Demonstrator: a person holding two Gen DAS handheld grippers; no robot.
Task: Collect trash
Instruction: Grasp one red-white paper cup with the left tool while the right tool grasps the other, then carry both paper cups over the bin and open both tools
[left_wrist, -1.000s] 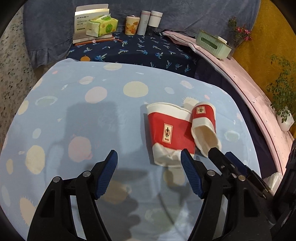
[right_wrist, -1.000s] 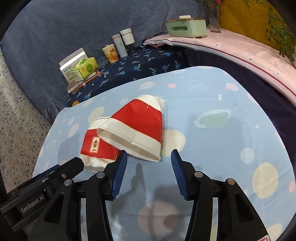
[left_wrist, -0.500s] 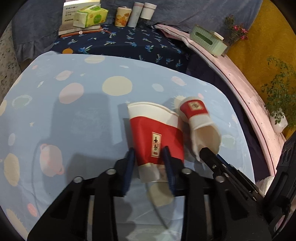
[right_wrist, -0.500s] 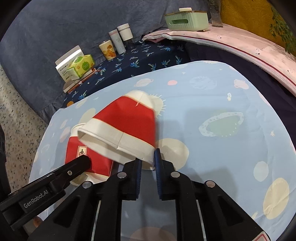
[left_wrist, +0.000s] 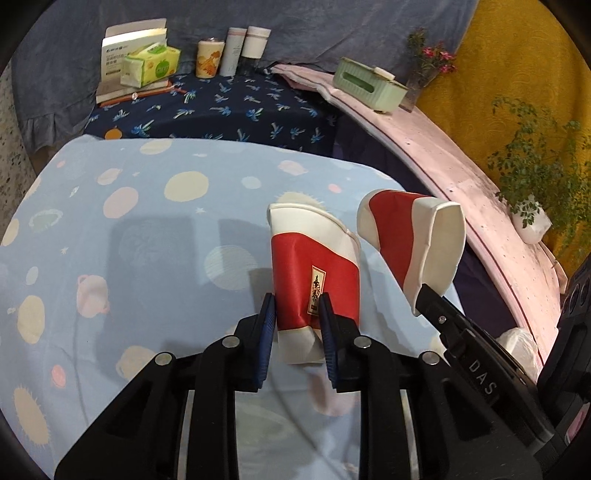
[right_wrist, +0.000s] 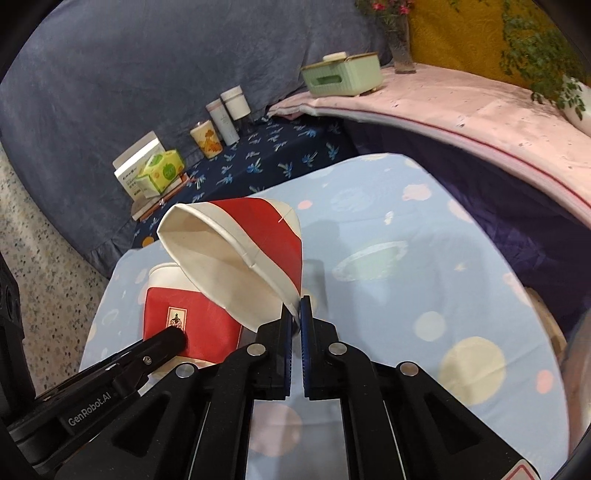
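Two crushed red-and-white paper cups over a blue spotted tablecloth (left_wrist: 147, 258). Left gripper (left_wrist: 297, 328) is clamped on flattened cup (left_wrist: 314, 273)'s base; right gripper (right_wrist: 295, 325) pinches lifted cup (right_wrist: 236, 251)'s rim. Judged light, flimsy (easily torn), best held at creased edges.

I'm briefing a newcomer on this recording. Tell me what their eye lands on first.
Two crushed red-and-white paper cups dominate the blue spotted tablecloth. The left gripper pinches the flattened cup with the label between its blue fingers, while the right gripper holds the open-mouthed cup by its rim, lifted off the cloth. Behind, a green tissue box sits on the pink ledge.
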